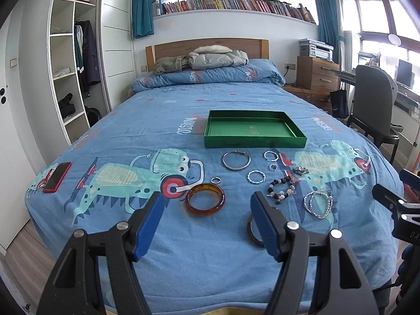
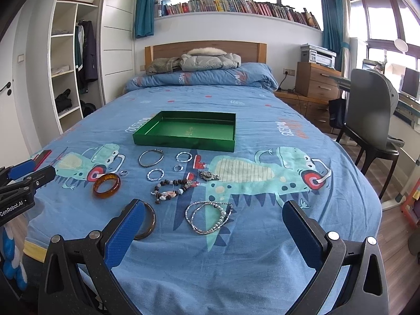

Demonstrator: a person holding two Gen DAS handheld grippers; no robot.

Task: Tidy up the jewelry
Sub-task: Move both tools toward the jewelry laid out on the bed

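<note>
An empty green tray (image 1: 254, 141) (image 2: 183, 143) sits mid-bed. In front of it lie several pieces of jewelry: an amber bangle (image 1: 205, 201) (image 2: 106, 185), a silver bangle (image 1: 236, 160) (image 2: 151, 157), small silver rings (image 1: 256, 177) (image 2: 155, 174), a beaded bracelet (image 1: 282, 190) (image 2: 170, 190), a silver chain bracelet (image 1: 318, 204) (image 2: 208, 218), a dark bangle (image 1: 253, 229) (image 2: 147, 221) and a metal charm (image 2: 208, 176). My left gripper (image 1: 206, 220) is open above the bed's near edge, just before the amber bangle. My right gripper (image 2: 214, 225) is open, wide, before the chain bracelet.
A red phone (image 1: 57, 177) lies at the bed's left edge. A folded quilt and coats (image 1: 210, 60) lie at the headboard. A wardrobe (image 1: 71, 52) stands left; a grey chair (image 2: 370, 110), drawers and a desk stand right.
</note>
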